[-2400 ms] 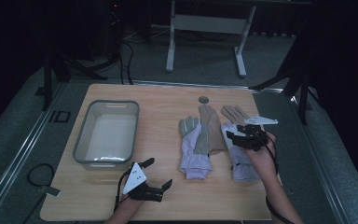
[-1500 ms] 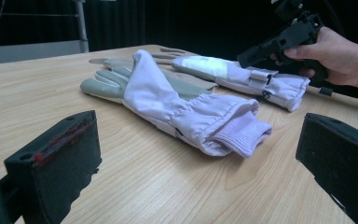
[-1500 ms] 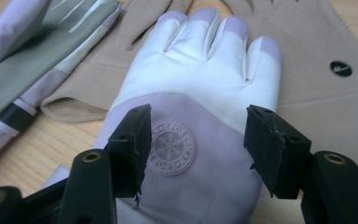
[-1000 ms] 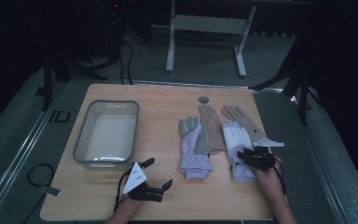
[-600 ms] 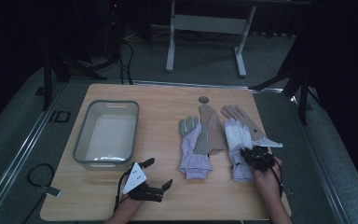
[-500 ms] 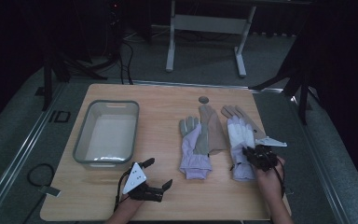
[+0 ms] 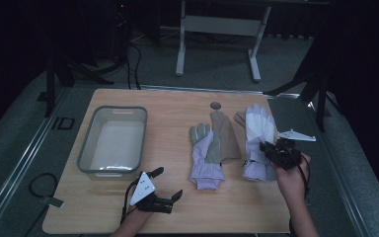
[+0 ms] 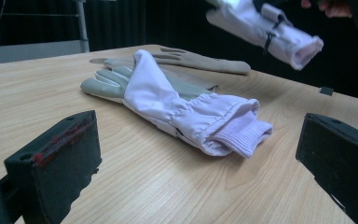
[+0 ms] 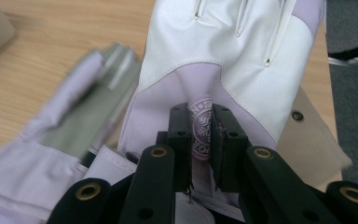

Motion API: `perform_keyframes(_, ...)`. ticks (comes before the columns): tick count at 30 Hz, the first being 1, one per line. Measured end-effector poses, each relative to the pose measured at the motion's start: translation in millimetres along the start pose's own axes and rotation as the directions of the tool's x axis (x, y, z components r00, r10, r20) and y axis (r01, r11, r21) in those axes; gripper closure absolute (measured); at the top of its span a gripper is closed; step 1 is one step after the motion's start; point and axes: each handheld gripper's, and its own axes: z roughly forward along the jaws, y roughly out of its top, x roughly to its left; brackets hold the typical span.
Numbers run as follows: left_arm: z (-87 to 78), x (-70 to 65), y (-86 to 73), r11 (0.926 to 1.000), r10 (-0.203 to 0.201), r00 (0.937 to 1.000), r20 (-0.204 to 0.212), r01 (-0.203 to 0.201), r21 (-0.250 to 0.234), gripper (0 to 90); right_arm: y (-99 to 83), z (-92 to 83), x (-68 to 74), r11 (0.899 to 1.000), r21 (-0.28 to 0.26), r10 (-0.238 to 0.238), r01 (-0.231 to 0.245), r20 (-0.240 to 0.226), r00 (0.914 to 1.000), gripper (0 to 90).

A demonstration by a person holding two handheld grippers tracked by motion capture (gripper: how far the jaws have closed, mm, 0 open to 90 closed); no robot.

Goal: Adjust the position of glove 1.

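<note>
The white glove (image 9: 223, 51) is pinched at its lilac wrist patch between the jaws of the right gripper (image 9: 200, 135), which have just been closing and are now pressed onto the fabric. In the high view this glove (image 7: 259, 129) is seen at the table's 3 o'clock side, its cuff end raised off the wood. The second glove (image 7: 206, 157) lies flat just beside it, toward 9 o'clock. At 7 o'clock the left gripper (image 7: 167, 183) is held with its 2 jaws spread wide, touching nothing.
</note>
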Motion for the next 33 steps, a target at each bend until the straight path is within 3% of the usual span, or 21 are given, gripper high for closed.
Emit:
perform_keyframes(6,-0.2,0.0,0.1,1.0,0.002,1.0,0.0,-0.002,0.002,0.0,18.9,-4.3,21.9,0.999,-0.032,-0.009,0.008,-0.027,0.9996,79.6)
perform_keyframes(14,-0.2,-0.2,0.1,1.0,0.005,1.0,-0.001,-0.005,0.004,0.0,33.8,3.4,57.4,0.999,-0.032,0.005,-0.008,-0.07,0.9975,79.6)
perform_keyframes(22,-0.2,-0.4,0.2,0.9999,0.009,1.0,-0.002,-0.009,0.004,0.0,34.2,20.7,97.6,1.0,0.0,0.01,-0.01,-0.109,0.994,79.5)
perform_keyframes(33,-0.2,-0.8,0.1,0.9999,0.011,0.9999,-0.003,-0.011,0.004,0.0,24.2,45.9,133.0,0.997,0.063,-0.026,0.033,-0.103,0.9943,79.4)
